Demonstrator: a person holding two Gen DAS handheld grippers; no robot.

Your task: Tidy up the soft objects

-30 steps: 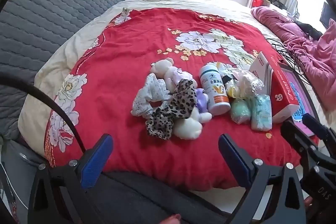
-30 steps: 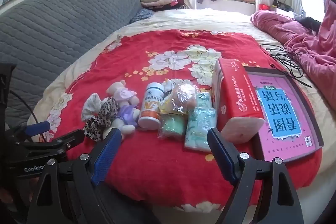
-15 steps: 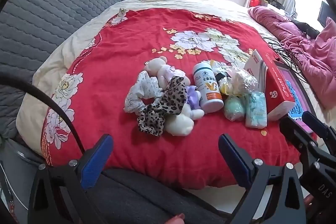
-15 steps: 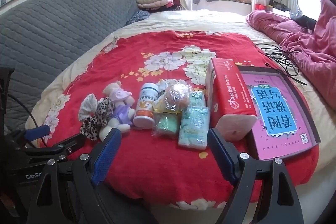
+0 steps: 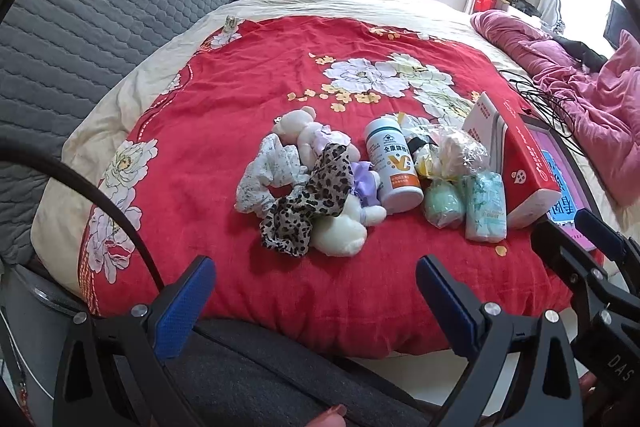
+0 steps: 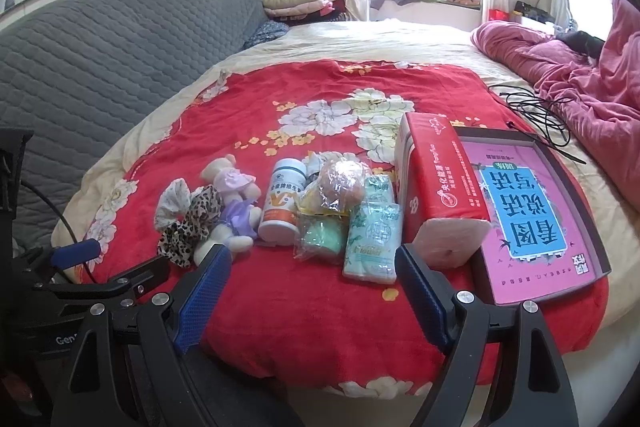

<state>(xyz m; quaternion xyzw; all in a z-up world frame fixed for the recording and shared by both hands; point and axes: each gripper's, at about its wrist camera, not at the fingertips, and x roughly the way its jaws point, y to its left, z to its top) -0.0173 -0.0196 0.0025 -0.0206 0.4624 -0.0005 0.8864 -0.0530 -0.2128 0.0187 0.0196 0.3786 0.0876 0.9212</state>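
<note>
While both grippers' fingers [image 5: 188,301] [image 6: 204,297] spread empty, white bottle [image 6: 282,203] orange-labelled, pink book [image 6: 532,219] reading 看图说话.

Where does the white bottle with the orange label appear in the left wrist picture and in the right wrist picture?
Left wrist: the white bottle lies right of centre, between the plush toys and the plastic bags.
Right wrist: the white bottle lies left of centre, again just right of the plush toys.
Shared landmark: the red tissue box on the right.
</note>
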